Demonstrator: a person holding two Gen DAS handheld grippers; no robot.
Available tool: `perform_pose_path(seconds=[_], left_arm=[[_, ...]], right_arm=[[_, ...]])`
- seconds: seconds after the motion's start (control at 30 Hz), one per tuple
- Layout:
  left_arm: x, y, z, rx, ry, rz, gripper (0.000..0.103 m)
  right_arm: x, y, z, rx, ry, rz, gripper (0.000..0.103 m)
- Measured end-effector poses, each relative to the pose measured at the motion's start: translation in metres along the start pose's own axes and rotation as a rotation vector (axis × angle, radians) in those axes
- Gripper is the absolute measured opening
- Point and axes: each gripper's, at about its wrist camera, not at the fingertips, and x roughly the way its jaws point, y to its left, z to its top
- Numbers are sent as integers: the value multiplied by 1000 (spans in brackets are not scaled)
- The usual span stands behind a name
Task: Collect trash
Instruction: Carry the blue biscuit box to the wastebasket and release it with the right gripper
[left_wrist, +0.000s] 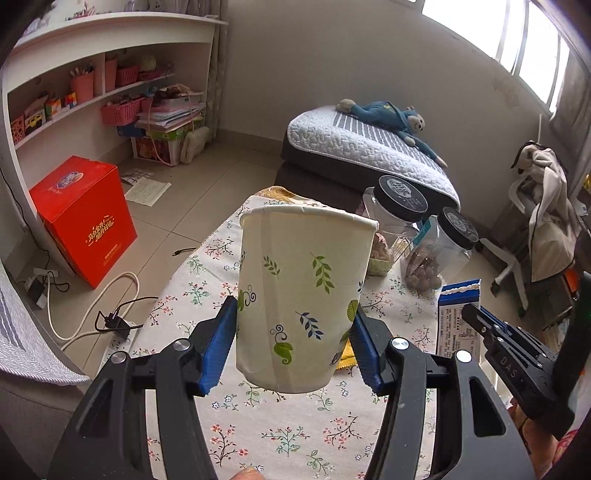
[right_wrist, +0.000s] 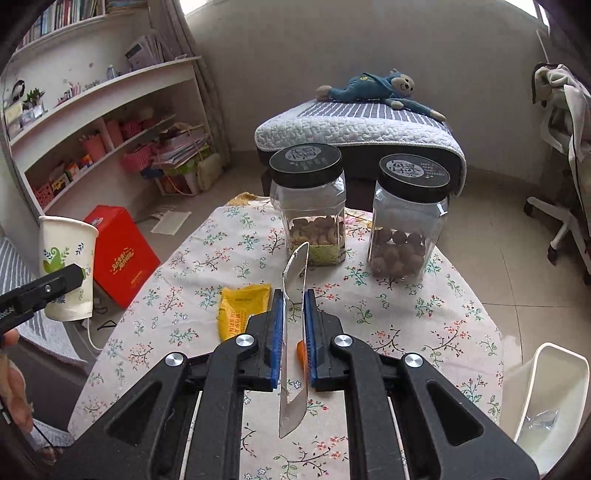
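Right wrist alone shows right gripper (right_wrist: 293, 317) clamping silvery wrapper (right_wrist: 293, 273) — left gripper (left_wrist: 293, 332) grips paper cup (left_wrist: 303, 295).

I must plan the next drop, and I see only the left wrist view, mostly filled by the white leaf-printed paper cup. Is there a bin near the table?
Observer: Yes, a white plastic bin stands beside the floral-clothed table, at its right edge.
Operator: Is it empty?
Observer: No, a crumpled clear wrapper lies inside.
Operator: Other trash on the table?
Observer: A flat yellow packet lies left of the right gripper.
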Motion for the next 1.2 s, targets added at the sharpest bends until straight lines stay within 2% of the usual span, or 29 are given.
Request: perform_pose_path(seconds=[0.23,0.5,0.77,1.2], left_arm=[[-6,-18,-9,19,-44,24,57],[-10,-46,-17,58,-128,63,57],[-18,-86,-22,106,-184,40,57],[-19,-157,-39,189,-203,-22,58]], right_arm=[[-38,-12,-17,41,-109,-8,10],[-58,-26,-20,35,-159,-37,10],[-78,-46,-26,30,-188,-92,10],[-124,-105,-39,97,-233,-187,10]])
